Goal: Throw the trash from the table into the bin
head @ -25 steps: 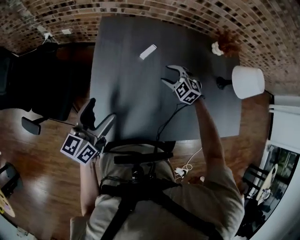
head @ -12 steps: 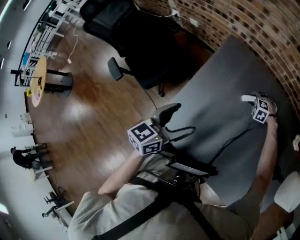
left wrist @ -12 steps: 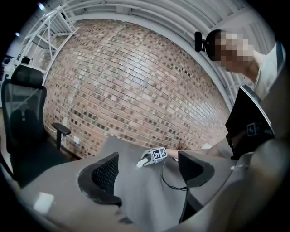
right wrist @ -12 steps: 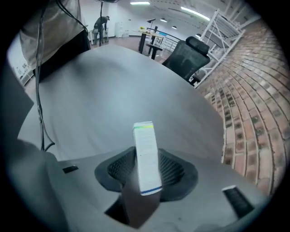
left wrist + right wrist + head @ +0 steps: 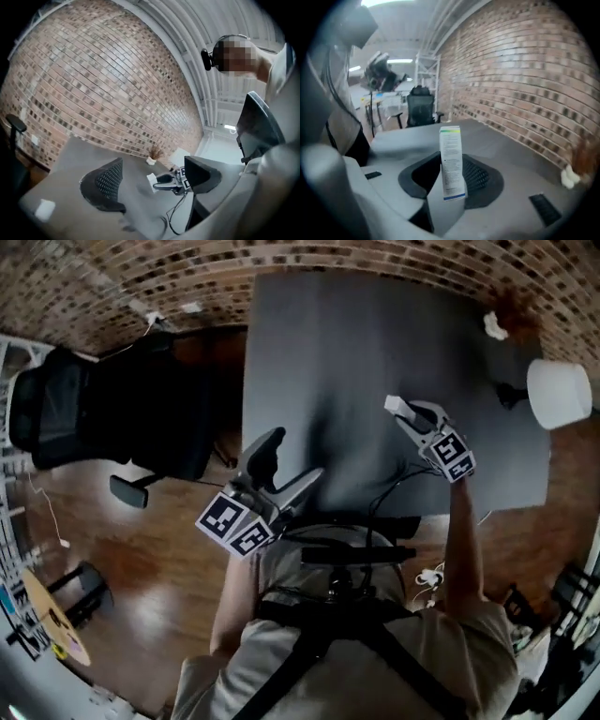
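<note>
Two grippers hang over the near part of the grey table [image 5: 375, 324]. The right gripper [image 5: 403, 411] has just been closing its jaws, and they now pinch a small white box [image 5: 451, 161] with print on it. The box stands upright between the pads, its top poking out past the tips, lifted off the tabletop. The left gripper [image 5: 296, 456] sits at the table's near left edge, jaws spread wide with nothing between them. A white lamp [image 5: 559, 395] stands at the table's right side.
</note>
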The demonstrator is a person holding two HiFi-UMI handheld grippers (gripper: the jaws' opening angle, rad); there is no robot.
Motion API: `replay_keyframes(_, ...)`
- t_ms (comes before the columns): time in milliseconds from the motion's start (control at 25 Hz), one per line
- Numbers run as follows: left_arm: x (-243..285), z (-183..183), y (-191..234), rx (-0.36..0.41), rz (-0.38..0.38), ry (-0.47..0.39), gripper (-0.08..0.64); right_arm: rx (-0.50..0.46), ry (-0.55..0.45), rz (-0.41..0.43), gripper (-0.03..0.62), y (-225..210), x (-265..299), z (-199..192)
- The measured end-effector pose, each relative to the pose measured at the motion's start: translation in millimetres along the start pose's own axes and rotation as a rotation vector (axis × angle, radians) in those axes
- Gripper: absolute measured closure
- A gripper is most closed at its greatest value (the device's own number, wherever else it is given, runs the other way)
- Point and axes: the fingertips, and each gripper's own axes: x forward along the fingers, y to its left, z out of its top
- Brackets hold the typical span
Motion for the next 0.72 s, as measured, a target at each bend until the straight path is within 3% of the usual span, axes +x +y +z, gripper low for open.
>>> replay_keyframes(160,52,-26,-13,0.012,-0.252,0.123,0.146,0.274,-0.161,-0.315,0.434,32,-114,-20)
replay_keyframes(280,87,-56,-48,0.033,-0.396,0.218,0.146,0.477,-0.146,-0.554,0.434,70,-196,-103)
replay_keyframes(440,110,-89,-131,0.057,-0.589,0.308,0.164,0.755,-0.129,-0.842,0.434,154,-293,-198)
replay_keyframes(560,116,-115,-189,0.087,-0.698,0.377,0.164,0.881,-0.139,-0.962,0.434,197,-322,-240)
replay_keyframes(720,116,-157,-253,0.119,-0.782,0.459,0.164,0.952,-0.141,-1.001,0.434,228,-334,-277)
